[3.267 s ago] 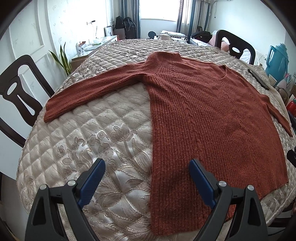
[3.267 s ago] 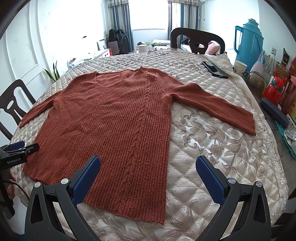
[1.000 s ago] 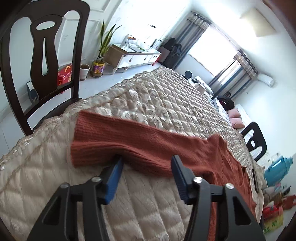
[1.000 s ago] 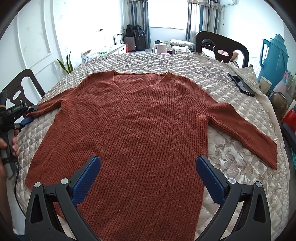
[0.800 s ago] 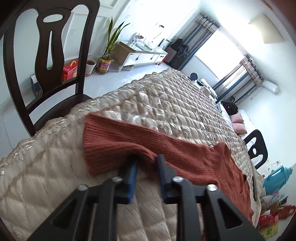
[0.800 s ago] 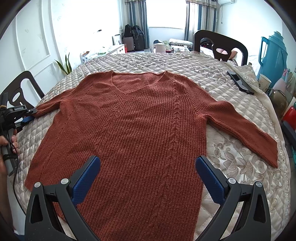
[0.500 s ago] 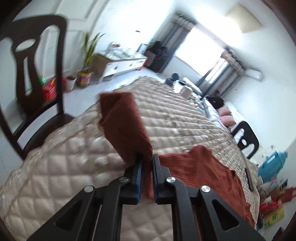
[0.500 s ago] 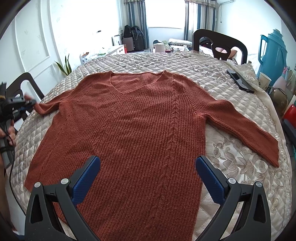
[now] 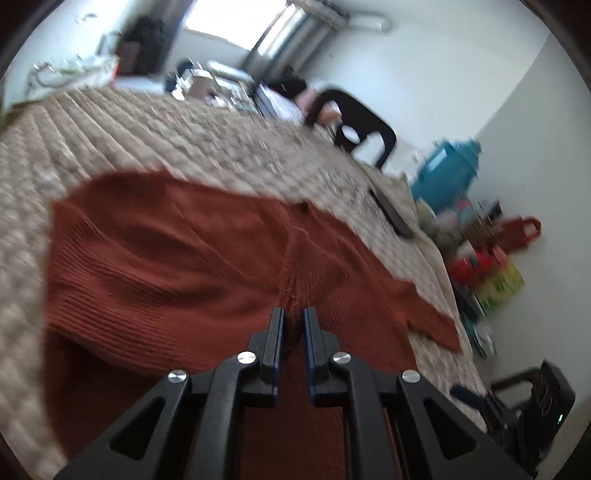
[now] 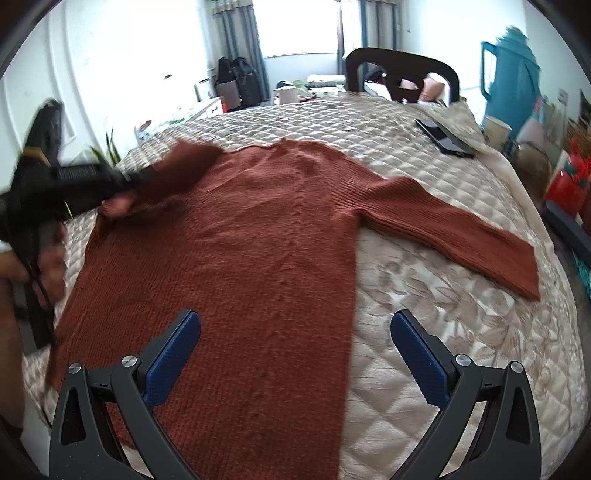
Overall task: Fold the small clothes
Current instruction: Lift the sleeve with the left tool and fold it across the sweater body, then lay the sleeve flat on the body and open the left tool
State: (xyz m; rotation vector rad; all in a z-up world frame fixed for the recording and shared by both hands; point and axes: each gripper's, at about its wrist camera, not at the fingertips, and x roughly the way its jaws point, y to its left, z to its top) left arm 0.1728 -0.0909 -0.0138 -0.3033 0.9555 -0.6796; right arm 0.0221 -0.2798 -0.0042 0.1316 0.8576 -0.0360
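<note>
Left tool (image 9: 293, 325) pinches sleeve (image 10: 177, 166) folded across sweater (image 10: 258, 258).

Daylight pouring in from a curtained window (image 10: 301, 27) at the far end, blowing out to pure white there and washing over the left wall. Both views bending hard at the rims, fisheye style, with black vignetting curving round the corners. Left wrist view smearing with motion blur: quilt (image 9: 110, 122) pattern streaking, chair (image 9: 354, 125) and blue flask (image 9: 448, 171) going soft, only the near black fingers (image 9: 275, 332) staying crisp. Right wrist view holding mostly sharp across the sweater (image 10: 258, 240), blurring just at the left edge, on the left gripper (image 10: 129, 181) and the lifted sleeve (image 10: 184, 162). Soft shadow pooling under that sleeve. Sheen glinting off the quilt's satin.
</note>
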